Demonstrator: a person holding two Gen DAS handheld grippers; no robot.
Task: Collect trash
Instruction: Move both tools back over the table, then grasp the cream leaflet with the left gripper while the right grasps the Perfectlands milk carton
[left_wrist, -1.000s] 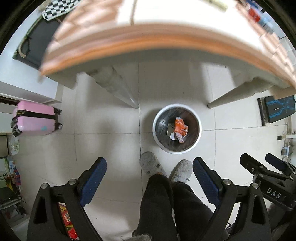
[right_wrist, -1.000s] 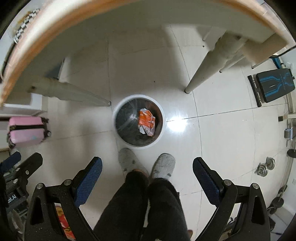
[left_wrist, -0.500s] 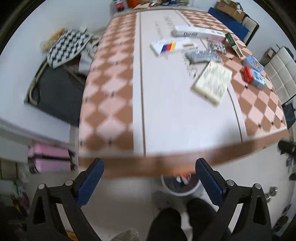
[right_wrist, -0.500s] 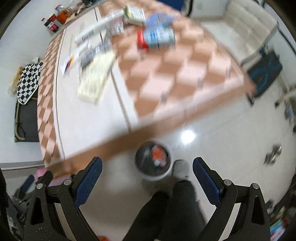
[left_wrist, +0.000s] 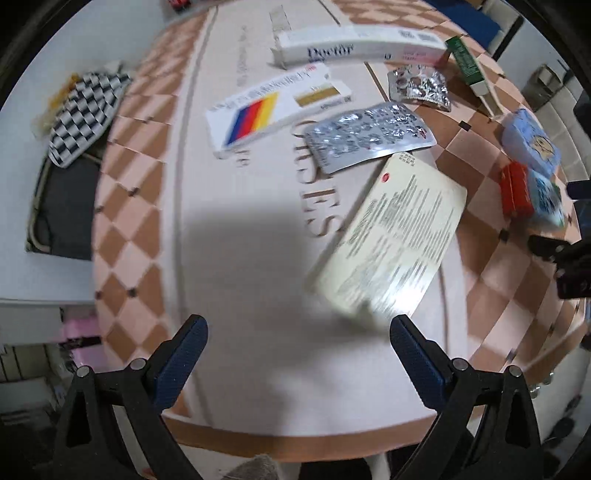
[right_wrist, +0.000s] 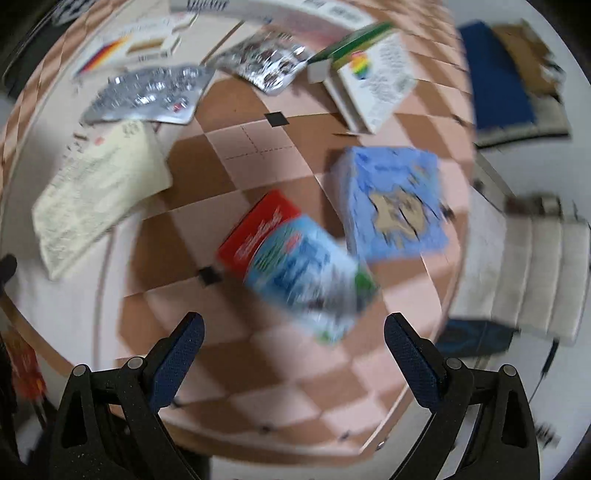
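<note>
Both views look down on the table (left_wrist: 125, 206), a checkered top with a pale central strip; motion blur softens both pictures, more so the right wrist view.

Left gripper (left_wrist: 295, 332): jaws spread wide, having just been opening, nothing between them. It hangs over the pale strip near the table's near edge.

Right gripper (right_wrist: 291, 328): jaws apart and empty, over the checkered part near the table's right edge. In the left wrist view only a dark piece of it shows at the right border.

Trash on the table:
- cream leaflet (left_wrist: 391, 240), tilted, just beyond the left gripper; print unreadable.
- large blister sheet (left_wrist: 369, 136) touching the leaflet's far corner; a smaller crumpled blister pack (left_wrist: 419, 86) beyond it.
- striped white box (left_wrist: 273, 110) and long white box (left_wrist: 354, 46) toward the far edge.
- green-and-white carton (right_wrist: 369, 74); cut off narrow in the left view.
- red box (right_wrist: 258, 229) partly hidden beneath a pale blue packet (right_wrist: 306, 273), heavily smeared.
- blue box (right_wrist: 391, 203) just beside them, near the right edge.
</note>
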